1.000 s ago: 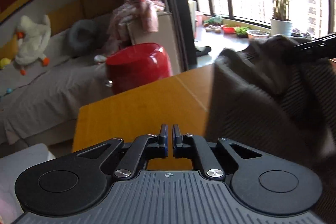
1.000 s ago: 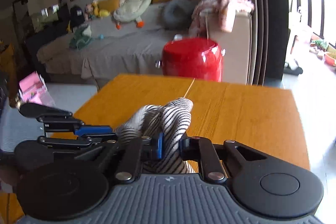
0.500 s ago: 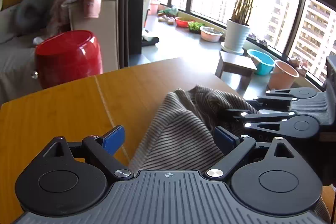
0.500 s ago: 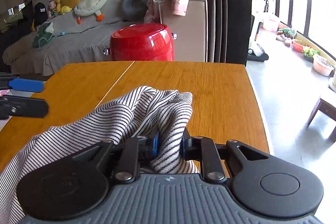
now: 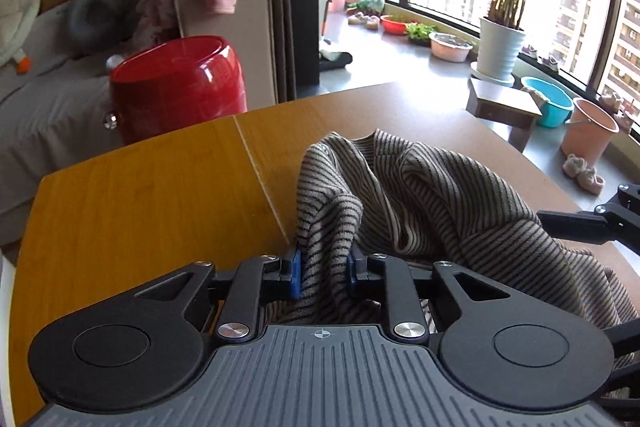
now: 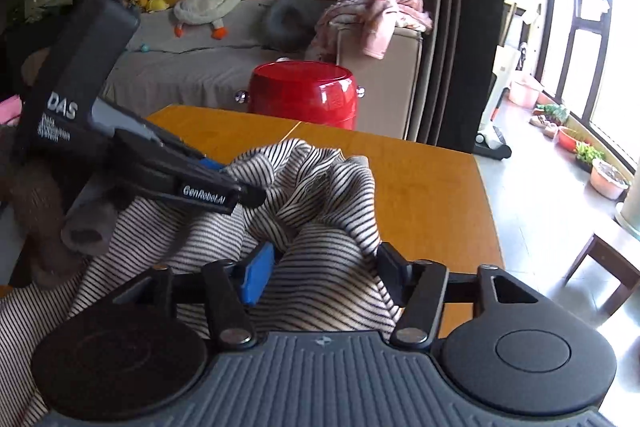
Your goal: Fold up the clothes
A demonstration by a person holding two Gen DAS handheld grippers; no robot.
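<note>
A striped black-and-white garment (image 5: 440,195) lies bunched on the wooden table (image 5: 140,199). My left gripper (image 5: 323,269) is shut on a fold of it. In the right wrist view the same garment (image 6: 320,203) lies between the fingers of my right gripper (image 6: 320,269), whose jaws stand apart. The left gripper's body (image 6: 160,163) shows at the left of that view, over the cloth. Part of the right gripper (image 5: 592,223) shows at the right edge of the left wrist view.
A red drum-shaped stool (image 6: 304,95) stands beyond the table's far edge, a sofa with pink clothes (image 6: 376,15) behind it. The table's right edge (image 6: 486,211) drops to the floor; pots and basins (image 5: 548,107) line the window.
My left gripper has closed on a fold of the garment. My right gripper, shut on the cloth before, now has its jaws apart. The two grippers stand closer together.
</note>
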